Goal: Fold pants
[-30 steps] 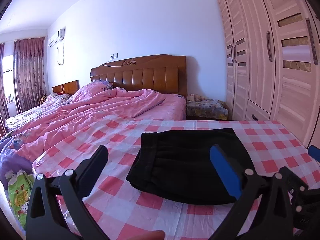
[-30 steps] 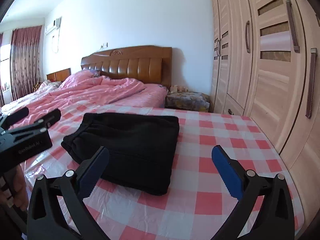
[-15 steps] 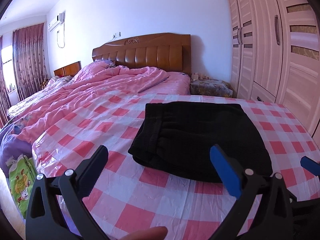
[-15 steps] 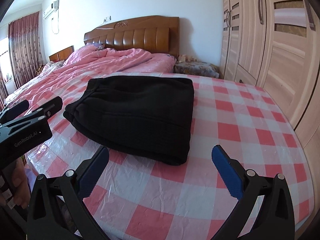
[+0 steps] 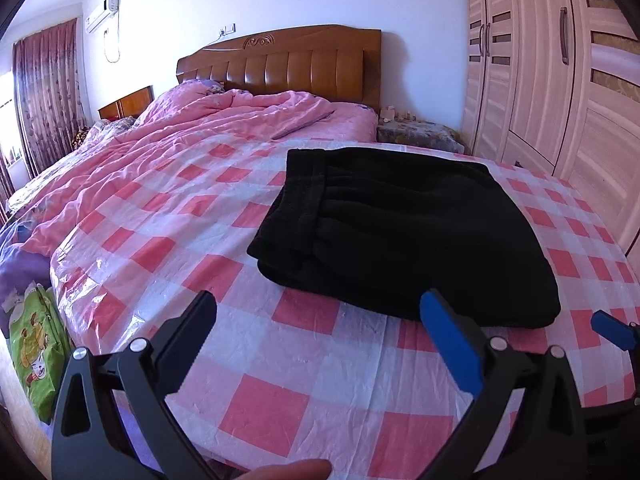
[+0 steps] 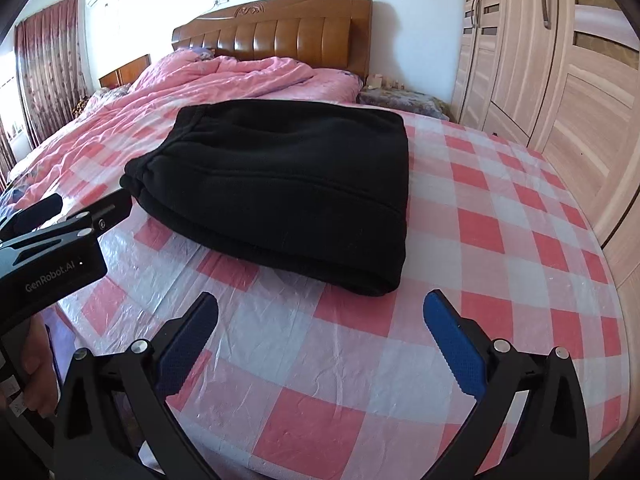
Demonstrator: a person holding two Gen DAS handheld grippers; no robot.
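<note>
Item: black pants [image 5: 400, 236], folded compact, lay on the checked bed cover [image 5: 304, 396] beyond both empty, wide-spread claws, left claw [image 5: 324, 332] and right claw [image 6: 320, 332]; recommended finish: leave untouched, withdraw clear of the near edge.

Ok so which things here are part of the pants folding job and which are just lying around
Part of the job:
black pants, already folded
checked cover they rest on
left hand-held gripper, open
right hand-held gripper, open

Lying about:
pink quilt
green bag
wardrobe
bedside table
</note>
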